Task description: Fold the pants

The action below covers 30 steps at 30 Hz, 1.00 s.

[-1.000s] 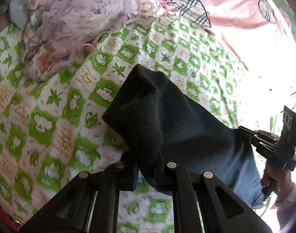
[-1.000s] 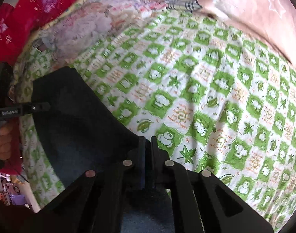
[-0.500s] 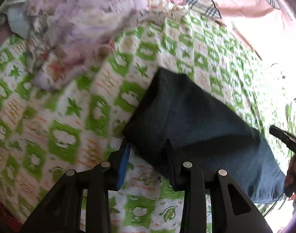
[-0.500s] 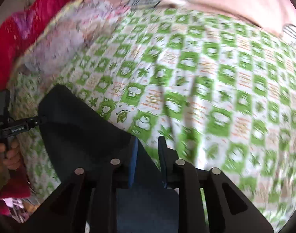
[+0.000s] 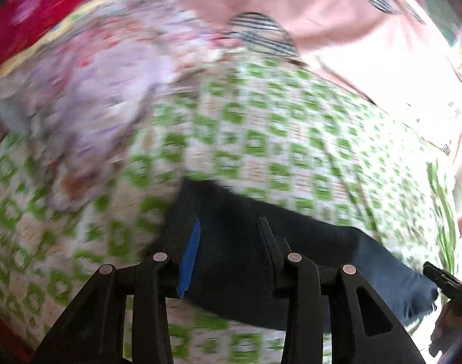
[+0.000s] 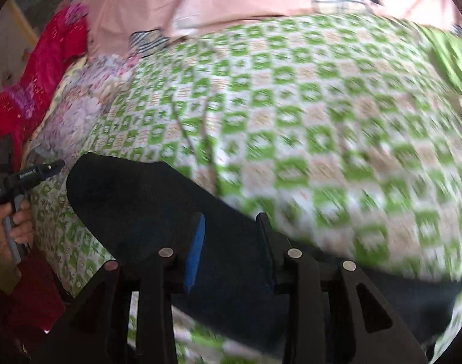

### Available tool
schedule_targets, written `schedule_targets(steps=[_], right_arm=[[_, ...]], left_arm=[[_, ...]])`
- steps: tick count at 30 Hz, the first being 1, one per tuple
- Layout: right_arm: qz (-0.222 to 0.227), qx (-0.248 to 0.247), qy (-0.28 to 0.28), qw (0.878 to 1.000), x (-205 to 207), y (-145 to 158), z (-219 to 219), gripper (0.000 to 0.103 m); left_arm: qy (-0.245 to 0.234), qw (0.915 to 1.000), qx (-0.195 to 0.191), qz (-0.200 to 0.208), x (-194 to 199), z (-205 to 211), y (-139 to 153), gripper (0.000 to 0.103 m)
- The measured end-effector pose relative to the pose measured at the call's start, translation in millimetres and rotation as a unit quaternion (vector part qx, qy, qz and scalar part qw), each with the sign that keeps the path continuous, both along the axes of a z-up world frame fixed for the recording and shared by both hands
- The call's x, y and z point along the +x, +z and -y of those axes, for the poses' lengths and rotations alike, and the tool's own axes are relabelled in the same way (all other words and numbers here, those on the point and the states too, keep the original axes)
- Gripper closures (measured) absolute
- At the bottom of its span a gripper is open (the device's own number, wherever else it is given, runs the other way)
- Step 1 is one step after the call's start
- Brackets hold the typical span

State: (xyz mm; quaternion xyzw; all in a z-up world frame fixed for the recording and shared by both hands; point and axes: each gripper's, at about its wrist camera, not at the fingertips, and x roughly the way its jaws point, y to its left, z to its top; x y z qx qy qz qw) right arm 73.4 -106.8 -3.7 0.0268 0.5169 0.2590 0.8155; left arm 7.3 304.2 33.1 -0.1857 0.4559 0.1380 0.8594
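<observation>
The dark navy pants [image 5: 261,254] lie folded flat on the green-and-white patterned bed sheet [image 5: 261,139]. My left gripper [image 5: 228,227] is open, its jaws wide apart just above the near left end of the pants, holding nothing. In the right wrist view the pants [image 6: 134,200] stretch from left to lower right. My right gripper [image 6: 229,221] is open above them, holding nothing. The left gripper [image 6: 46,168] shows at the left edge, the right gripper [image 5: 437,274] at the lower right of the left view. Both views are motion-blurred.
A crumpled floral blanket [image 5: 103,91] lies at the back left of the bed. A pink sheet with plaid patches [image 5: 291,6] lies at the head. Red fabric [image 6: 43,69] is piled beyond the bed's left side.
Both grippers opened and let go of the pants, which dropped from a lifted fold to lie flat on the sheet. Both grippers pulled back and up.
</observation>
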Motion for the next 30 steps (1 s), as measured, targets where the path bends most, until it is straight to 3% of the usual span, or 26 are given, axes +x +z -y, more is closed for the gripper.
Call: schedule_targets(steps=[5,9,12,19,30], right_arm=[[-0.011,0.001,-0.07,0.997,-30.4,-1.7,50.5,0.067],[-0.011,0.003,-0.118,0.993,-49.6,0.0,79.7,0.067],[-0.011,0.006,-0.153,0.988,-64.1,-0.2,101.9,0.066],[-0.017,0.017,-0.233,0.972,-92.4,-8.0,149.7,0.066],[-0.021,0.063,-0.306,0.95,-101.2,-23.5,191.4,0.066]], left_arm=[[-0.108,0.9941,-0.009,0.0,39.0,70.9,0.0,0.06],[-0.211,0.9774,-0.015,-0.01,63.2,138.5,-3.3,0.058],[-0.288,0.9572,-0.013,-0.018,74.0,190.6,-4.1,0.057],[-0.437,0.8981,-0.003,-0.046,94.8,300.8,-12.6,0.051],[-0.571,0.8161,0.002,-0.091,118.1,427.0,-32.6,0.051]])
